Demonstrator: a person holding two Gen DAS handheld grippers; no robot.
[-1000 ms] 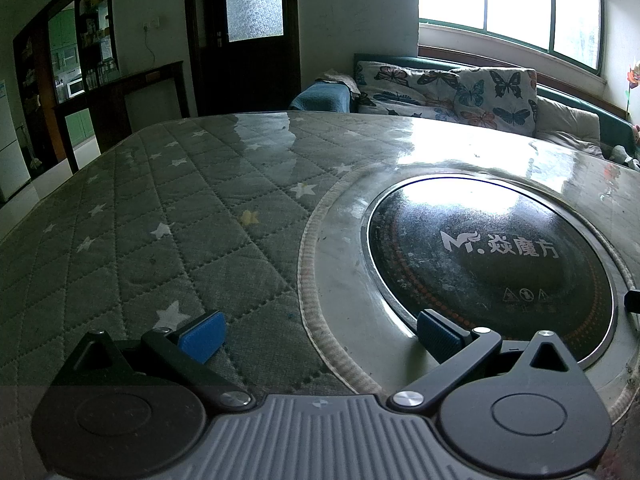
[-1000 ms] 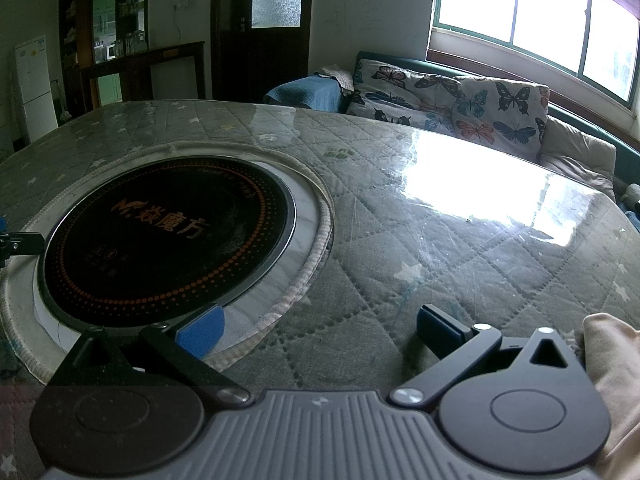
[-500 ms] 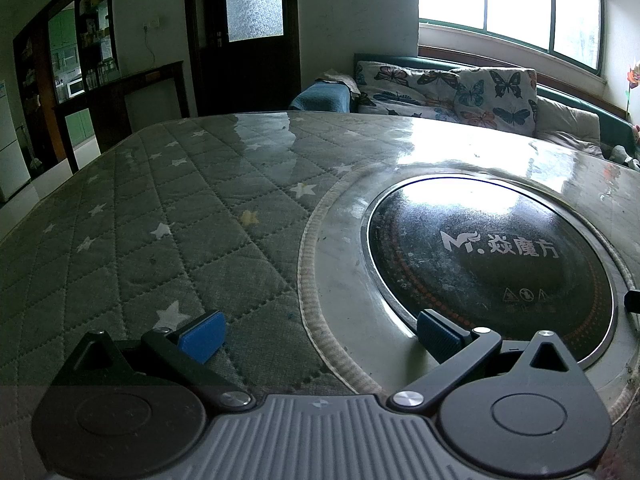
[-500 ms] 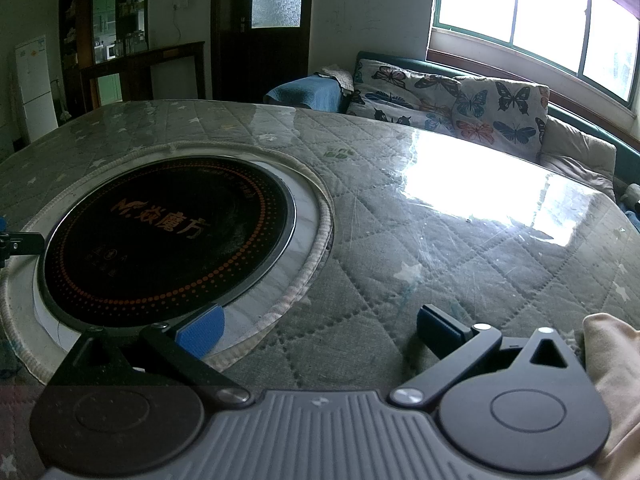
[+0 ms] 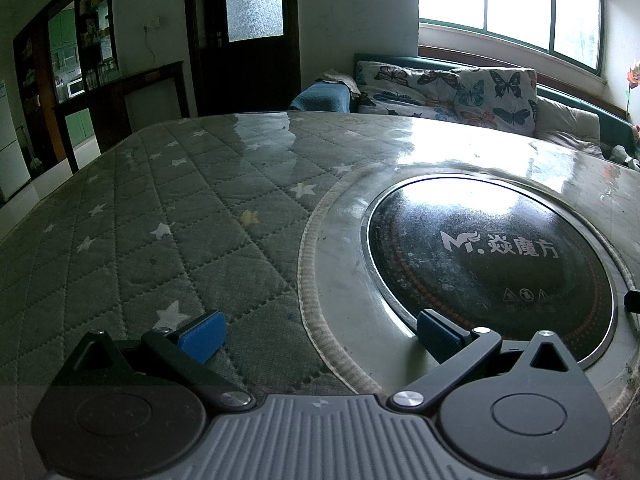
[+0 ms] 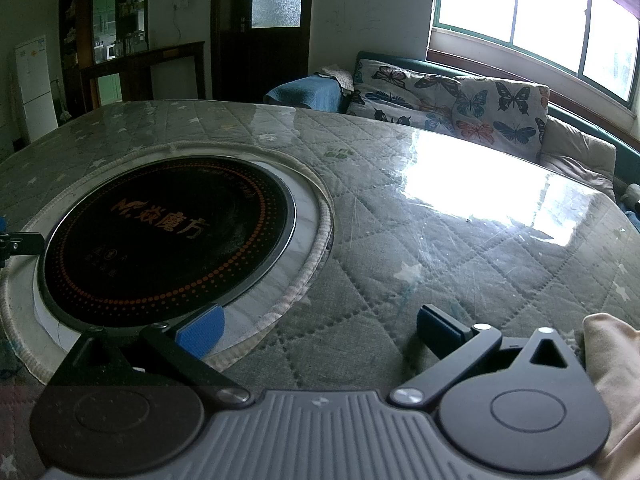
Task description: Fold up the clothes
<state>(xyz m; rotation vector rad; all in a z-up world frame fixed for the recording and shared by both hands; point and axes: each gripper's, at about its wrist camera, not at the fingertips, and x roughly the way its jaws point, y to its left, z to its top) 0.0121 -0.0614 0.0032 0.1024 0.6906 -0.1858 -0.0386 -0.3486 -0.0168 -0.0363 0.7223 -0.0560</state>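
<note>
Beige cloth (image 6: 612, 380) lies at lower right beside the right tongs (image 6: 318, 330); both tongs gape wide, left tongs (image 5: 318, 334) empty over the bench (image 5: 160, 216).

One table (image 5: 168, 216) carries one round black cooktop (image 5: 492, 264) set in one cloth ring (image 5: 308, 264). One beige cloth (image 6: 612, 364) lies at the table's near right edge. Two grippers show: the left gripper (image 5: 318, 334) and the right gripper (image 6: 318, 332), each with two blue pads (image 5: 202, 336). Beyond the far edge stand one sofa (image 6: 580, 148) with two butterfly cushions (image 6: 500, 114), one door (image 5: 244, 36) and one fridge (image 6: 34, 88).
</note>
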